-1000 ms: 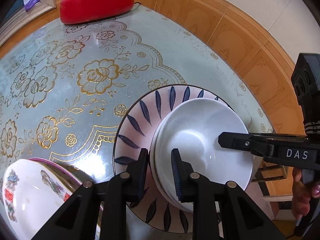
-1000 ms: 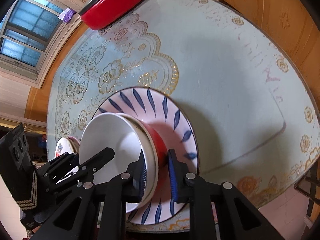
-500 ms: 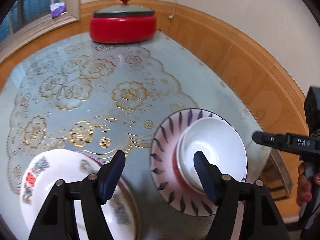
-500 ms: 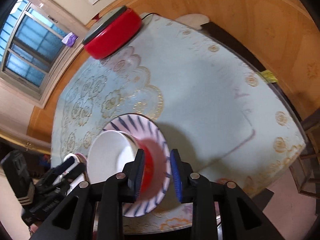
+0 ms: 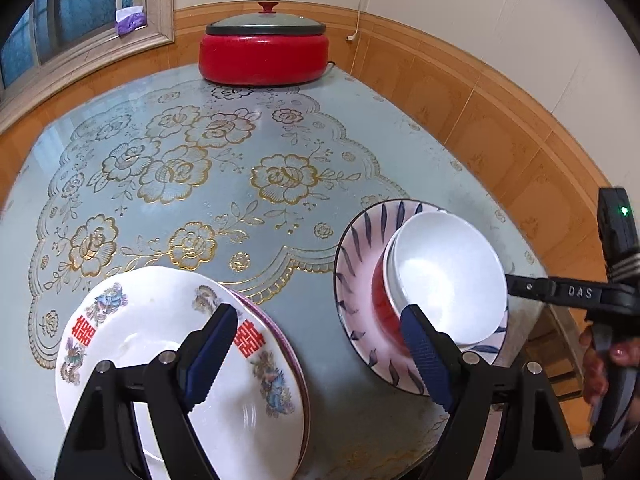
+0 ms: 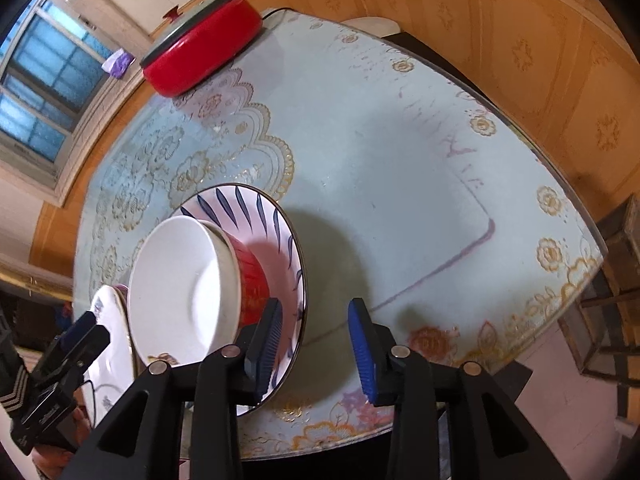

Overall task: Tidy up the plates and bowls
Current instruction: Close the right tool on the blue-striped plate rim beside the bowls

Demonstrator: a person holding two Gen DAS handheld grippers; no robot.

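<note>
Spreading wide, the left claw [image 5: 310,354] is seen nearest, its jaws opening with nothing pinched between them; one finger hangs over a stack of flowered plates [image 5: 168,364] at the near left of the worktop [image 5: 248,216]. The right claw [image 6: 314,350] is likewise opening and empty, just beside the rim of a striped plate [image 6: 280,240]. On that plate a red bowl [image 6: 252,276] is set upright, mouth upward, with a white bowl [image 6: 184,284] nested inside it. Bowls and plates are judged already gathered into two piles, well apart; joining them may be left. Round dishes show no long axis. Farthest, a red lidded pot [image 5: 264,52] is seen by the wall.
</note>
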